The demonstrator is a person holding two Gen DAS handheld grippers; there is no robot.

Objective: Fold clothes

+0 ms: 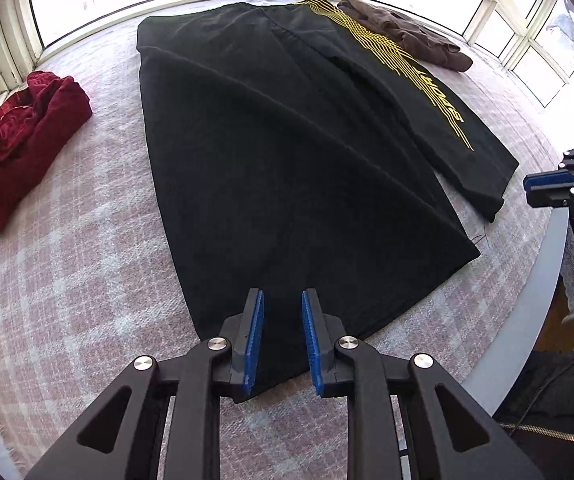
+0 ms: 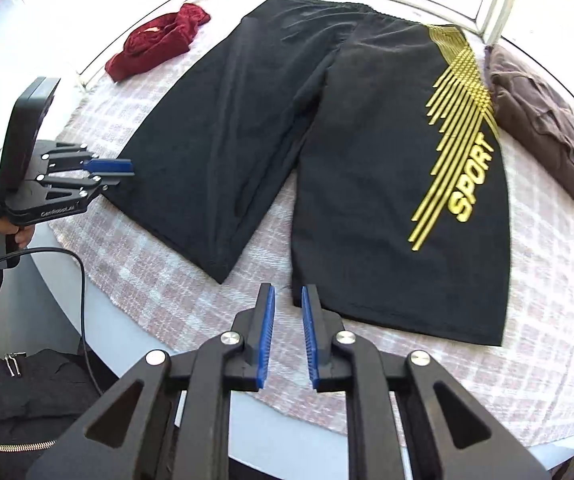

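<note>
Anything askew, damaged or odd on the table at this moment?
Nothing looks damaged or spilled. The black shorts lie spread flat on the checked cloth, legs apart, not yet folded. A loose thread trails from one hem. The red garment and brown garment sit beside the shorts.

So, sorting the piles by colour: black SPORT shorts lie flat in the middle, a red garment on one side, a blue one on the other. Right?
Not quite. The garment beside the printed leg of the shorts is brown, not blue, as the right wrist view shows. The red garment is as you say.
</note>
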